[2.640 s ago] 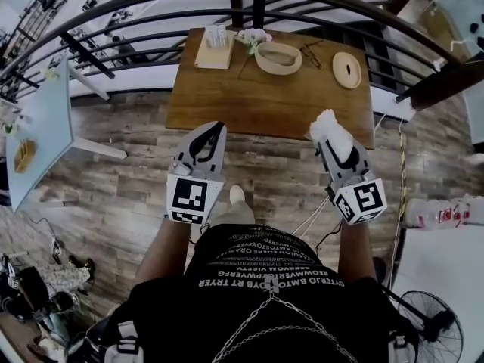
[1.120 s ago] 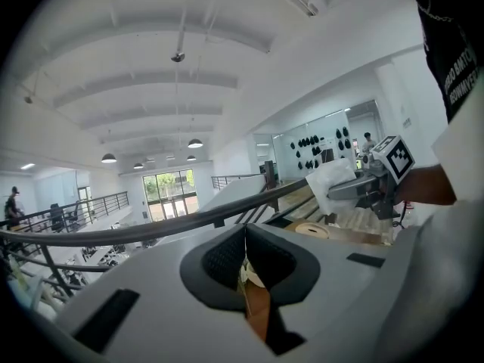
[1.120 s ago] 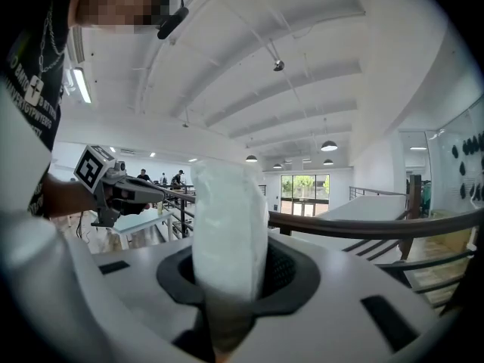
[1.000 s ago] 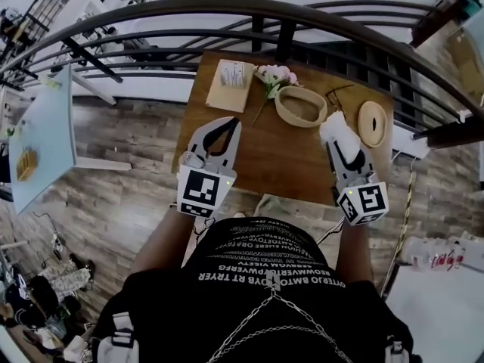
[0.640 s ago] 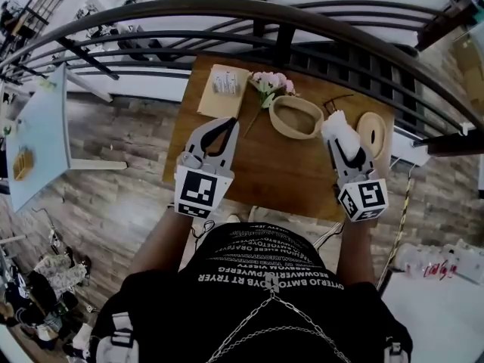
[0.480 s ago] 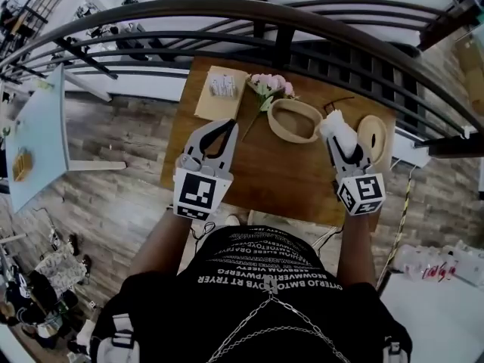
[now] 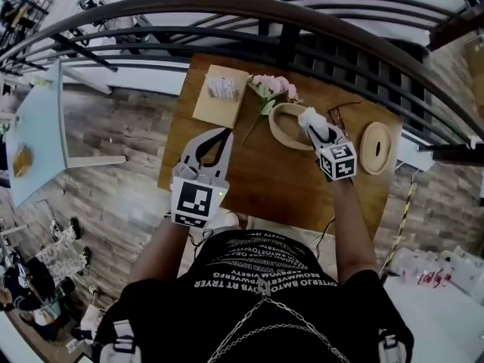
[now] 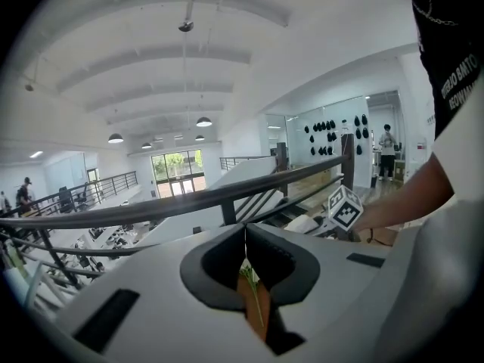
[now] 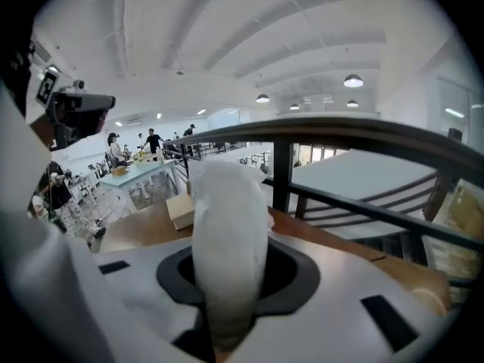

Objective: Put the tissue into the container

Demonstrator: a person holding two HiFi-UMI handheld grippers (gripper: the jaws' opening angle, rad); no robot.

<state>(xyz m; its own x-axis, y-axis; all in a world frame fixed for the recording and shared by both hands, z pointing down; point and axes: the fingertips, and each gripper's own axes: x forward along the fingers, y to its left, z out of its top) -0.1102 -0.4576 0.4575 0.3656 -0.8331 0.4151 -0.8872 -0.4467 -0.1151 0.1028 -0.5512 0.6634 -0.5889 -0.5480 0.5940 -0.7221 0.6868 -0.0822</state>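
- Black metal railing [image 7: 227, 10] curves across the top of the head view, on the far side of the bench.
- Brown wooden bench [image 7: 261, 191] stands on a plank floor [image 7: 113, 195], and all the small things sit on its far half.
- A person in a black printed shirt [image 7: 265, 286] stands at the near edge with both forearms stretched over the bench.
- The left hand-held gripper [image 7: 224, 132] hovers over the left part of the bench. In the left gripper view its jaws are pressed together tip to tip with nothing between them.
- The right hand-held gripper [image 7: 312, 129] reaches over the container, clenched on the tissue. The right gripper view shows the white wad filling the gap between the jaws.
- The container [image 7: 274, 129], an oval pale wooden bowl, sits at the middle of the bench's far half.
- A tan flat box [image 7: 218, 95] with small white things on it lies at the far left corner.
- A round wooden lid [image 7: 376, 147] with a slot lies to the right of the container, apart from it.
- Pink flowers [image 7: 274, 88] lie just beyond the container's far left rim.
- The tissue [image 7: 308, 117], white and bunched, sticks out past the jaw tips over the right half of the container's opening. Whether it touches the bowl I cannot tell.
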